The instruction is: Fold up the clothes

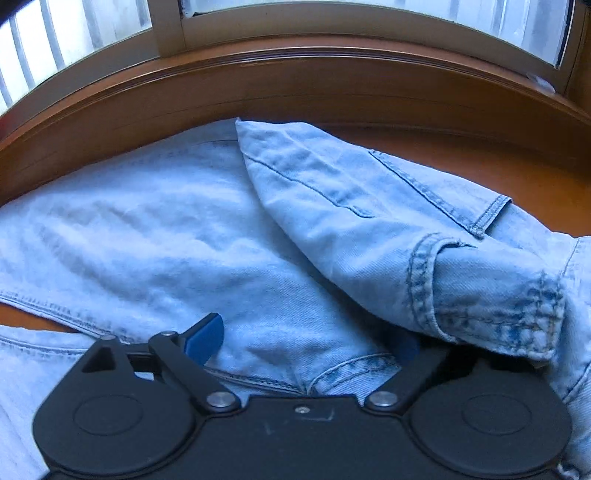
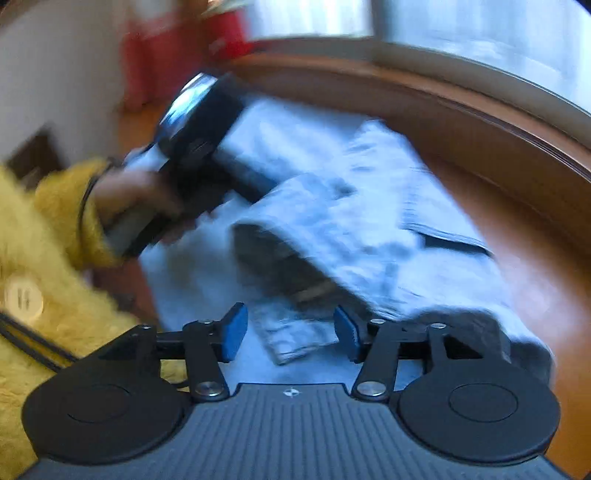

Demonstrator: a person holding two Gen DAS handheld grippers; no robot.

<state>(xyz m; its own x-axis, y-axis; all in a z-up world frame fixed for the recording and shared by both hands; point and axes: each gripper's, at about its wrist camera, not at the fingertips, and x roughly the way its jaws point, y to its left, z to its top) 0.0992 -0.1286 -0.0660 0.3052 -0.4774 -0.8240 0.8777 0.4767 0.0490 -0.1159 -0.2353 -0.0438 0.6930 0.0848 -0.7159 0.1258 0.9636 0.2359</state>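
A light blue denim jacket [image 1: 155, 229] lies spread on a brown wooden surface [image 1: 498, 166]. One sleeve [image 1: 369, 229] is folded across it, its cuff [image 1: 491, 310] close to my left gripper [image 1: 306, 336]. That gripper's jaws stand wide apart over the denim; the left blue pad [image 1: 205, 339] shows and the right finger is hidden under the cuff. In the blurred right wrist view my right gripper [image 2: 291, 332] is open just above the jacket [image 2: 332, 206], a hem of denim [image 2: 295, 339] lying below the gap. No pad presses on cloth.
A window with a pale frame [image 1: 258, 26] and a raised wooden sill [image 1: 295, 85] run along the far side. A hand in a fuzzy yellow sleeve [image 2: 62, 206] holds the left tool's black body [image 2: 199, 136]. Something red [image 2: 155, 55] stands at the back.
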